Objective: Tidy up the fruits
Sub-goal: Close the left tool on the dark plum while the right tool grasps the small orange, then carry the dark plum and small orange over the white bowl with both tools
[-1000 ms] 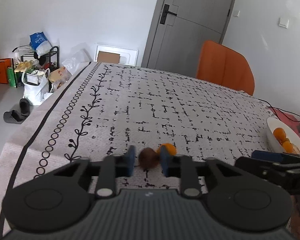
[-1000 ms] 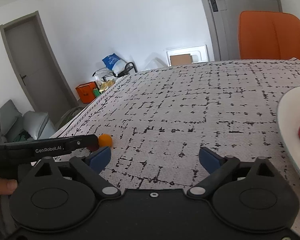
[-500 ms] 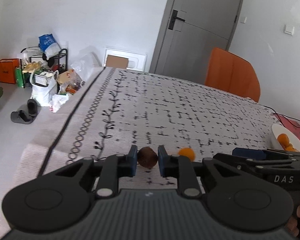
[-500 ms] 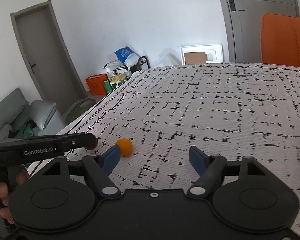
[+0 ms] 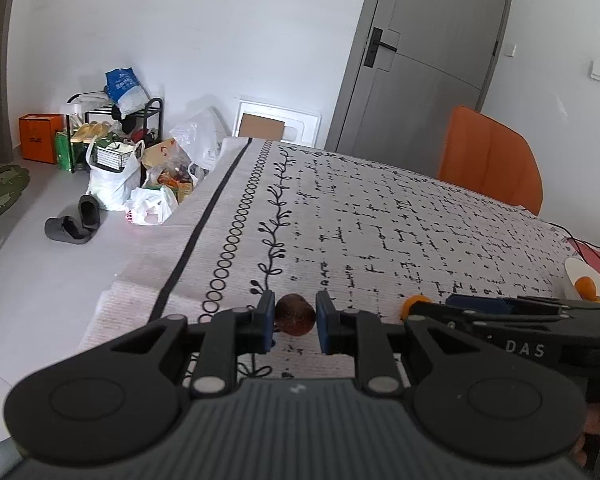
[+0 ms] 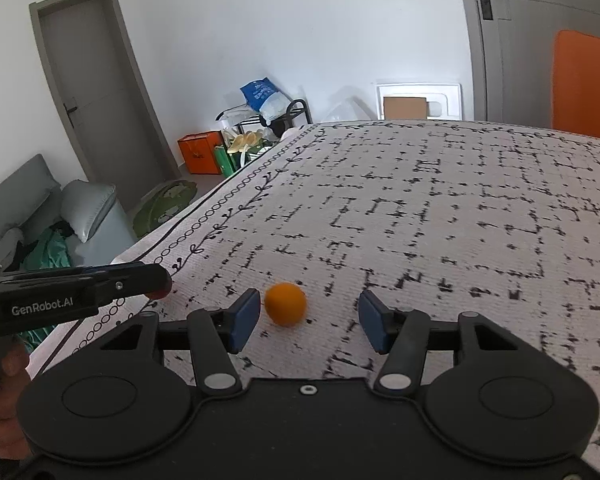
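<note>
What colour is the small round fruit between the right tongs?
Orange. The small round fruit shows best in the right wrist view, lying on the patterned tablecloth.

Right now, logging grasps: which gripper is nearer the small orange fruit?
Right. The right gripper jaws straddle the orange fruit, closing, not touching. The left gripper grips the brown fruit beside it.

A white woven cloth printed with broken black lines and a border of rings and leafy vines (image 5: 380, 232) covers the table. Behind its far edge stands an orange upholstered chair (image 5: 488, 156) before a grey panelled door with a black lever handle (image 5: 432, 52). A white frame holding brown cardboard (image 5: 278, 126) leans on the white wall. On the floor lie white plastic bags (image 5: 112, 176), dark grey slippers (image 5: 76, 220), an orange box (image 5: 38, 138) and a black wire rack (image 5: 116, 120). A grey sofa (image 6: 32, 216) shows in the right wrist view.
</note>
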Demonstrator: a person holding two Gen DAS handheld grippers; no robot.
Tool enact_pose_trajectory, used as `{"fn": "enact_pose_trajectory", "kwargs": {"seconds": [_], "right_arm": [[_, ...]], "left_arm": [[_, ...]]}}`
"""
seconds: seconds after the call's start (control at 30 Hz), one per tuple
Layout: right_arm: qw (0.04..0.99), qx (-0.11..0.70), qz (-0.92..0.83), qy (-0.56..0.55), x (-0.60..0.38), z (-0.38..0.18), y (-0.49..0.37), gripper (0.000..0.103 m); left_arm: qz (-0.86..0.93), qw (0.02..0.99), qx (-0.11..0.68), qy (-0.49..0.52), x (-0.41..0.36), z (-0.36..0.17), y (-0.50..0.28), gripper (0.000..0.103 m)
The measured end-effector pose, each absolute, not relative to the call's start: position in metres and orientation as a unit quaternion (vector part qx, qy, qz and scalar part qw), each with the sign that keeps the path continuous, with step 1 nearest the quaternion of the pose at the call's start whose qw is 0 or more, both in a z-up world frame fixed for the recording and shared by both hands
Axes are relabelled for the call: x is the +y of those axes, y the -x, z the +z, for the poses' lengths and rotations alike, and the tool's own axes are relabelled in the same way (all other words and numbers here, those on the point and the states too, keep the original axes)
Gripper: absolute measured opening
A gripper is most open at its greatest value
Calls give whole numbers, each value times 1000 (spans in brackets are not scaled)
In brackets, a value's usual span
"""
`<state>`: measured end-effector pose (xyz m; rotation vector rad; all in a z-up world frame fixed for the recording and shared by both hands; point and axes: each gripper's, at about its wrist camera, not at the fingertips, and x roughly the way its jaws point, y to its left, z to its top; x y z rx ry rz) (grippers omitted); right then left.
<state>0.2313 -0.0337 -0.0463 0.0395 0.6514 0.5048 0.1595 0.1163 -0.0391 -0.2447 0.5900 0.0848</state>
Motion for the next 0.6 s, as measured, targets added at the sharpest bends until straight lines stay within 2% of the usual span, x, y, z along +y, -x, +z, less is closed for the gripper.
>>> {"fn": "enact_pose_trajectory", "kwargs": {"seconds": [0.07,0.1,0.13,0.6], "right_arm": [[915,317,249,-19,-30,-47,-233,41],[914,319,250,-18,-28,-48,-235,27],[913,321,251,-19,-28,-47,-235,22],[929,297,217,-44,-74,-29,-205,22]], "left_arm": [[43,948,290,121,117,-39,-159,20],[43,948,291,121,117,-38,-160,20],[44,948,291,122,117,-38,-160,20],[8,953,283,110,83,-28,-165,20]]}}
